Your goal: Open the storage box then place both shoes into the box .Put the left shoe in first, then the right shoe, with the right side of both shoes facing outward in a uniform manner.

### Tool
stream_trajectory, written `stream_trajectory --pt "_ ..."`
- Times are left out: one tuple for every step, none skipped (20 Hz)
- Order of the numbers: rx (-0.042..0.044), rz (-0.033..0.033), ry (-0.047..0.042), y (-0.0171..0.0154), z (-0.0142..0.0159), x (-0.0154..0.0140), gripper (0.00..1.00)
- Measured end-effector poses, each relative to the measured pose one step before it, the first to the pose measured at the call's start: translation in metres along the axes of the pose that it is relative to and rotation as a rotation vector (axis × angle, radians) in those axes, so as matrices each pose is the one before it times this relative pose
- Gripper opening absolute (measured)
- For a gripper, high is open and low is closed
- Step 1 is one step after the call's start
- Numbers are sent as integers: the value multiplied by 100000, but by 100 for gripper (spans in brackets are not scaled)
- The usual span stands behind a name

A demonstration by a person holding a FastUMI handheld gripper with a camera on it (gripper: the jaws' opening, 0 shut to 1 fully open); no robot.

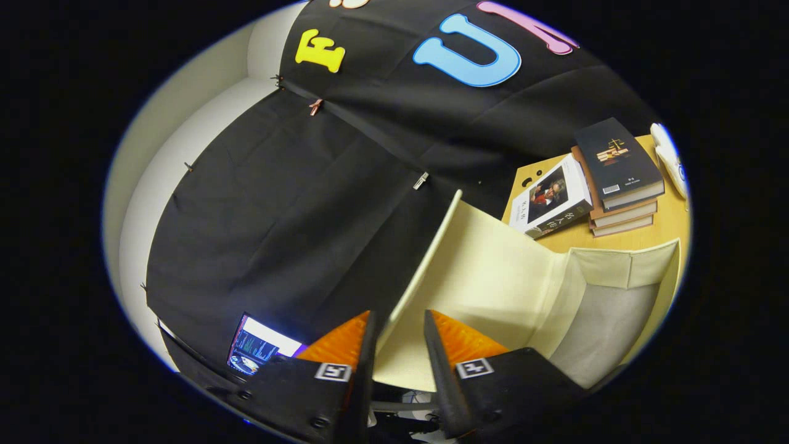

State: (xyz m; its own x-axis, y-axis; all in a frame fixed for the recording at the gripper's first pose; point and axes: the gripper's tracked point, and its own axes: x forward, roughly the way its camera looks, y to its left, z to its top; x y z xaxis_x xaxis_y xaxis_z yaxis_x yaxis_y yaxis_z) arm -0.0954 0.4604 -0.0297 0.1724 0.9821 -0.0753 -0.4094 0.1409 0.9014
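Observation:
The cream storage box stands open on the wooden table, and its grey inside holds nothing that I can see. Its lid is swung up and stands on edge. The lid's free rim runs down into the gap between my fingers. My gripper is open, one finger on each side of that rim and a clear gap between them. A white rounded thing, perhaps a shoe, lies on the table beyond the books, mostly cut off.
A stack of books sits on the table beyond the box, with another book leaning beside it. The black cloth wall hangs close behind the lid. A lit screen shows beside one finger.

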Motion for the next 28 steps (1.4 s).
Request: stream_trajectory --pt "-916 -1788 329 -490 -23 1 63" --pt "-1153 -2030 162 -513 -254 27 79" --pt "-1545 -2677 171 -704 -145 -159 96" --pt "-1535 -3762 318 -1015 -85 -525 96" --pt "-1376 -3665 84 -1139 2 -585 96" --pt "-1571 -3901 -647 -943 143 -702 98" --pt "-1827 -3537 -1216 -1004 212 -693 97" --pt "-1803 -3377 -1611 -1014 311 -938 97" --pt "-1579 -3036 -1927 -1038 319 -917 97" --pt "-1186 -3247 -2220 -1108 407 -1119 97" --pt "-1376 -3215 -2134 -1328 353 -1124 97" --pt "-1035 -3257 -1750 -1233 201 -1127 97" --pt "-837 -2812 -1167 -1217 162 -1101 98" --pt "-935 -2869 -808 -1209 8 -1015 97" --pt "-1249 -2977 -645 -1327 -65 -1083 98" --pt "-1633 -2827 -493 -1303 -175 -1016 98" --pt "-1575 -2971 -291 -1254 -279 -938 98" --pt "-909 -2621 -188 -1224 -316 -810 98" --pt "-319 -2607 -118 -1310 -466 -917 98" --pt "485 -2530 13 -1255 -482 -728 98" --pt "1226 -2436 83 -1287 -514 -712 98" --pt "1562 -1886 740 -1170 -676 -604 98" --pt "1442 -2305 1020 -1261 -726 -493 98" --pt "886 -2566 1185 -1489 -889 -399 98" --pt "-333 -3271 1116 -1685 -873 -230 98" --pt "-971 -3974 1421 -1863 -954 113 98" --pt "-1362 -3403 1761 -1589 -1067 197 98" --pt "-1244 -2708 2088 -1295 -1073 334 98"
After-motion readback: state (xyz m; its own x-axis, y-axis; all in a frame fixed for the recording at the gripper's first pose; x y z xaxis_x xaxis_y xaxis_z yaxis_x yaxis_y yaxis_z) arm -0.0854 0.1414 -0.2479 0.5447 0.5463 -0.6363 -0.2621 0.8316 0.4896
